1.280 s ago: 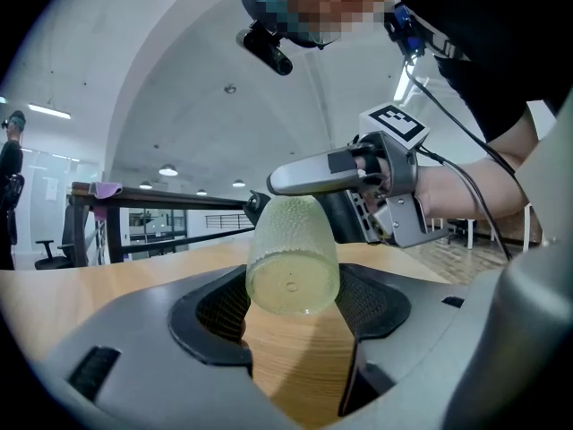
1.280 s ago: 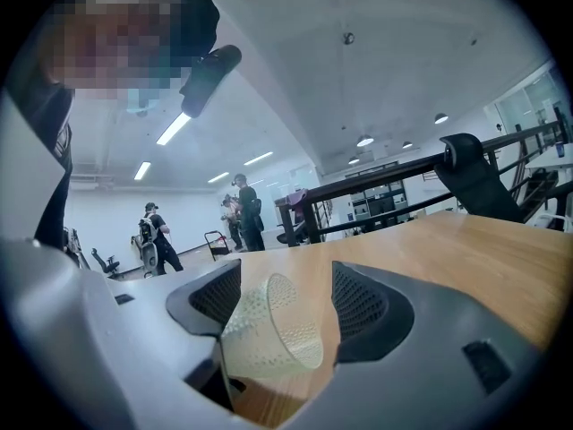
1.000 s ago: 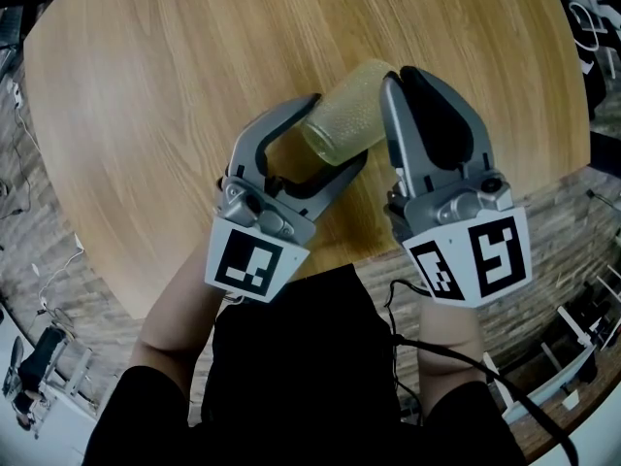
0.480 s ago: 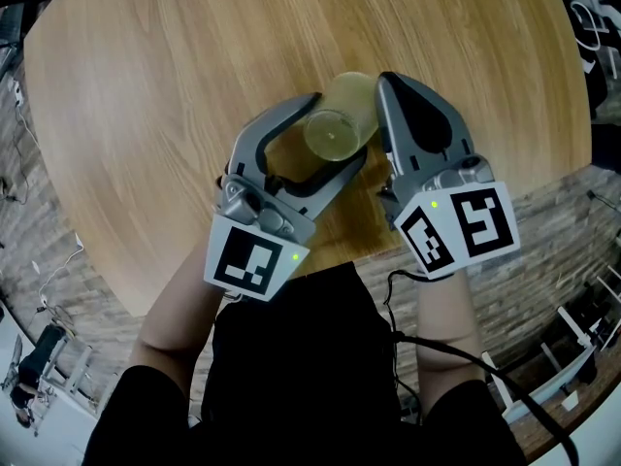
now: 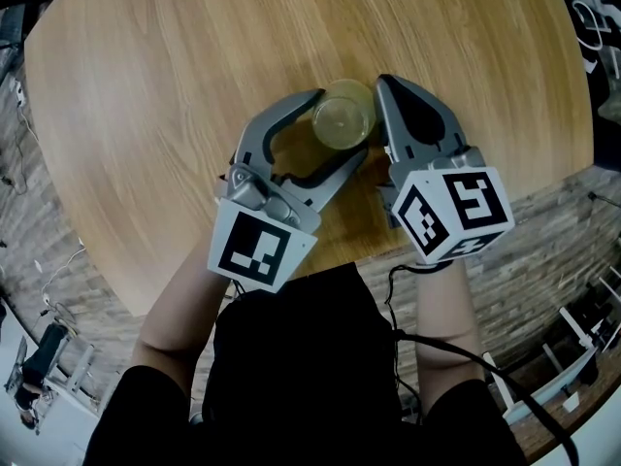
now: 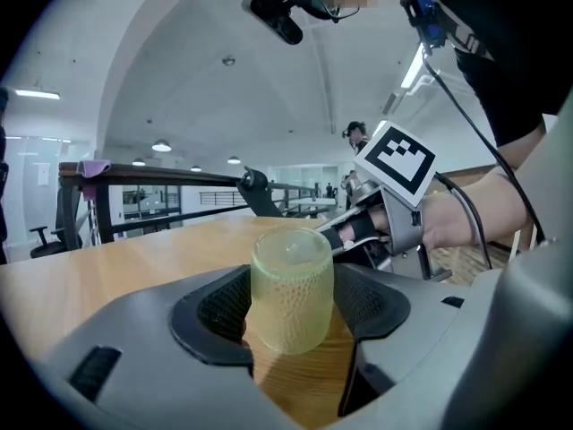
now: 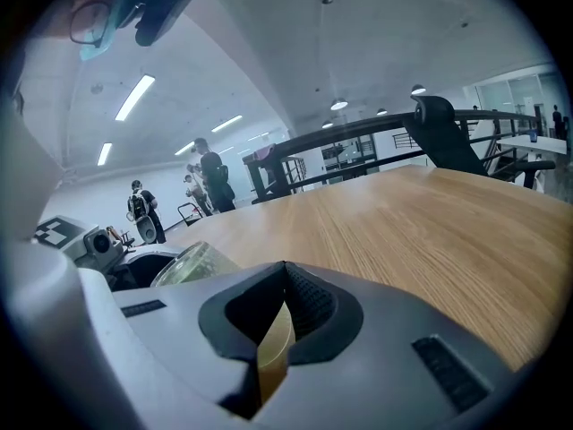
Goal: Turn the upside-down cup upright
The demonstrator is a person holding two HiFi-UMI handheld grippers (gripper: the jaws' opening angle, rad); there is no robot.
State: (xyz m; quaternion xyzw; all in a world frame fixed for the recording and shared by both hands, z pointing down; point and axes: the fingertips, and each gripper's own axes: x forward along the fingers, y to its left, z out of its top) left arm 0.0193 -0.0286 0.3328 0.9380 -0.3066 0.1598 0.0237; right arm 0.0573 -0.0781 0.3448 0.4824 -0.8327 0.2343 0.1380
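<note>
A yellow-green dimpled cup [image 5: 344, 119] stands on end on the round wooden table [image 5: 146, 85], its open rim apparently on top. My right gripper [image 5: 383, 90] is shut on the cup's wall at the rim. In the right gripper view a thin yellow strip shows between the pads [image 7: 285, 271], and the rest of the cup [image 7: 188, 262] shows to the left. My left gripper [image 5: 341, 124] is open, with one jaw on each side of the cup [image 6: 291, 289]. They stand close to it, and I see no squeeze. The right gripper [image 6: 345, 236] reaches the cup's top from behind.
The table's near edge [image 5: 320, 260] runs just under both hands, with a brick-patterned floor beyond it. A black cable [image 5: 437, 352] hangs from the right hand. People [image 7: 143, 209] and a dark railing [image 7: 358, 141] are far off past the table.
The cup was tilted in the air and now stands on the table. The right gripper came down with it and its jaws closed. The left gripper hardly moved.
</note>
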